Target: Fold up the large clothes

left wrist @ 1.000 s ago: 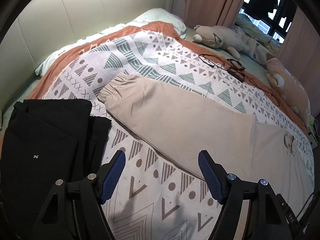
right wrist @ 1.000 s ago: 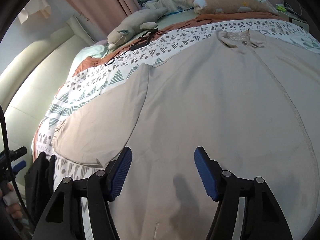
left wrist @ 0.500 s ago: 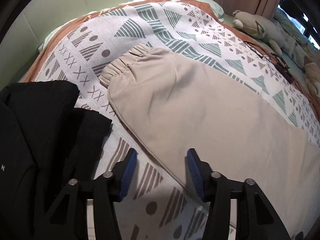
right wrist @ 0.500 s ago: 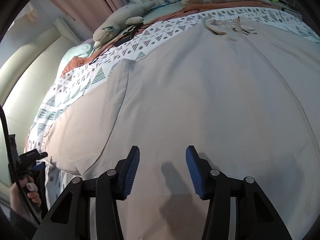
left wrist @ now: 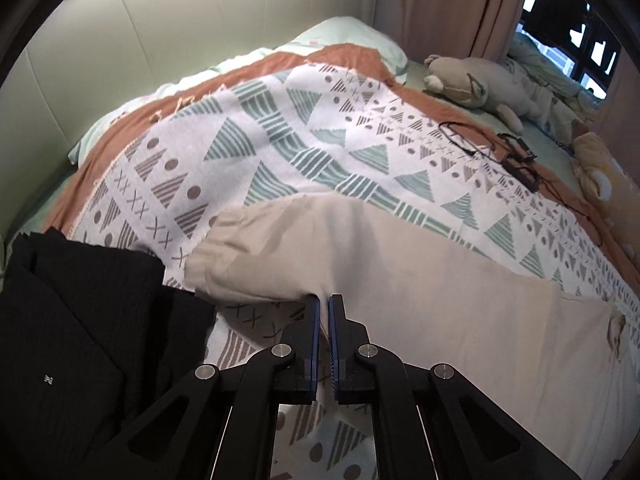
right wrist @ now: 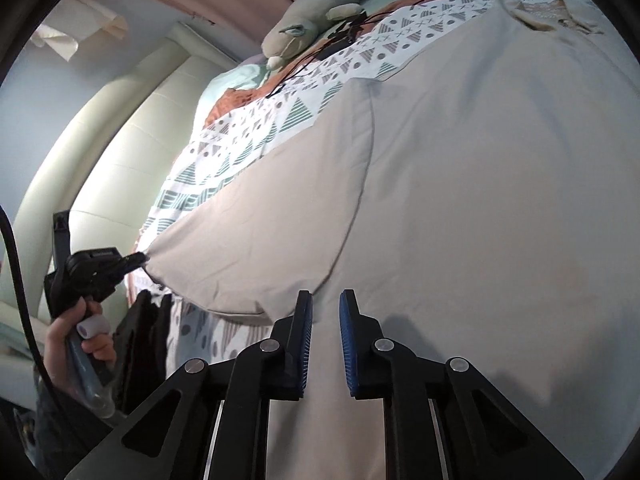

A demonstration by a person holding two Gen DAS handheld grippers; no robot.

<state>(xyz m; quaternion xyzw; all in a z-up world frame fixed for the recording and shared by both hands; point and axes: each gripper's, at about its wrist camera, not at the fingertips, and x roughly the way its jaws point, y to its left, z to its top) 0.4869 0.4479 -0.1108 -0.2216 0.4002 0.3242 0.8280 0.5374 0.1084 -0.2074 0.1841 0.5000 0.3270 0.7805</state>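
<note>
My left gripper is pinched on the lower edge of the beige jacket's sleeve, near the cuff, lifted off the patterned blanket; my right gripper sits on the jacket body, jaws narrowed, and I can't tell if it has cloth. Risk: that thin edge bite could slip on the fold-over, or the body drags if the right isn't pinning. Count: one jacket, one folded black garment, two plush toys, one cable bundle.

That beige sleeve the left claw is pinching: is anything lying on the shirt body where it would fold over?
Nothing visible does. The left gripper is shut on the beige sleeve, and the shirt body lies bare. The black clothes sit off to the other side; the cable lies beyond on the blanket.
</note>
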